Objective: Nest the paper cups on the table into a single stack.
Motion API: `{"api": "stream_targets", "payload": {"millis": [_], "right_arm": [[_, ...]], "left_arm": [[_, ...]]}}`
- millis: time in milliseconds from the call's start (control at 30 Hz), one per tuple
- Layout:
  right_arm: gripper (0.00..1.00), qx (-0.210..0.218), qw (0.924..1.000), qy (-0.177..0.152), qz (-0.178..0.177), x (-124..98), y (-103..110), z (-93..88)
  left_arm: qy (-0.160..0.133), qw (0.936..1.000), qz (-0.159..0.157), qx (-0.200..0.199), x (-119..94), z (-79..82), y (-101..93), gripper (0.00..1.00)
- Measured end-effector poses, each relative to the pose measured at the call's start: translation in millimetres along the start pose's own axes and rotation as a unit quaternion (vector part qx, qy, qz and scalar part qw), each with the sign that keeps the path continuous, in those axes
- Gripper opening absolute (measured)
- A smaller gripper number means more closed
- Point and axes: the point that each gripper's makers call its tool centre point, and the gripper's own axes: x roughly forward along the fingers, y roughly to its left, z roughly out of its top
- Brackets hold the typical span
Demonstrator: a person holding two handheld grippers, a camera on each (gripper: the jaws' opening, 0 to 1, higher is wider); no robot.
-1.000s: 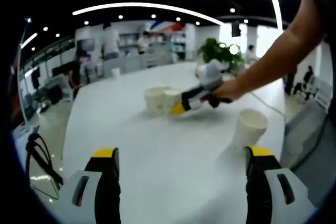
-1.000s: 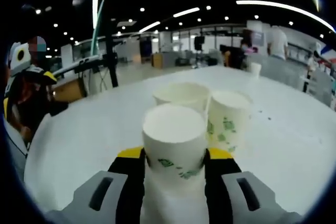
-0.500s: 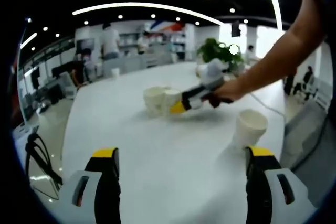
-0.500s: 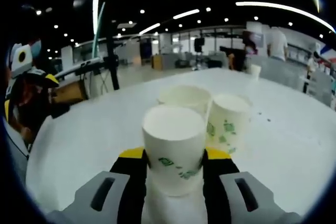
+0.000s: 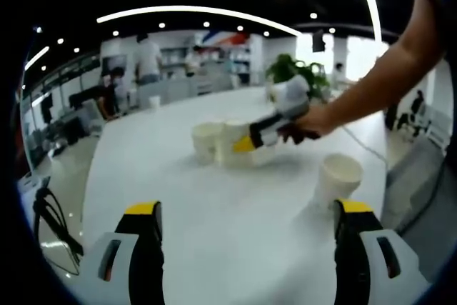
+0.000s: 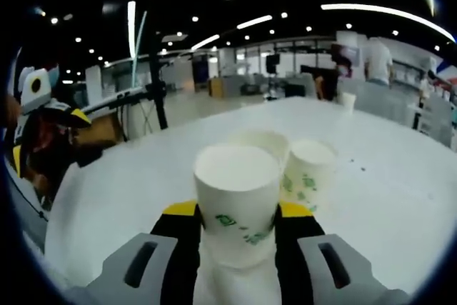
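My right gripper [image 6: 237,212] is shut on a white paper cup [image 6: 237,191] with green print, held upright just above the white table [image 6: 400,205]. Just beyond it stand two more paper cups [image 6: 263,142] [image 6: 308,166], side by side. In the left gripper view, the right gripper [image 5: 246,142] reaches in from the right in a person's hand [image 5: 303,123], next to the pair of cups [image 5: 206,139]. My left gripper [image 5: 248,208] is open with nothing between its jaws. A lone paper cup [image 5: 338,176] stands just beyond its right jaw.
A small cup [image 5: 155,101] stands at the table's far end, with people and desks behind it. A potted plant [image 5: 293,69] sits at the far right. Black cables [image 5: 50,212] lie past the left table edge. A dark stand [image 6: 153,83] rises beyond the table.
The right gripper has lifted slightly with its cup, and the two cups behind it now appear lower and a little farther. The left gripper stays open and still.
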Motion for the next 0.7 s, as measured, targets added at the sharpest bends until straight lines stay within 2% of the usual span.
{"api": "stream_targets", "payload": {"millis": [333, 700], "right_arm": [[0.37, -0.010, 0.9999, 0.005, 0.005, -9.9, 1.7, 8.7], [0.35, -0.001, 0.9999, 0.006, 0.011, -24.9, -3.5, 24.9]], "left_arm": [[-0.003, 1.0000, -0.001, 0.002, -2.0, 3.1, -2.3, 0.98], [-0.009, 0.9999, -0.004, 0.001, -0.9, 8.4, -7.1, 0.98]]}}
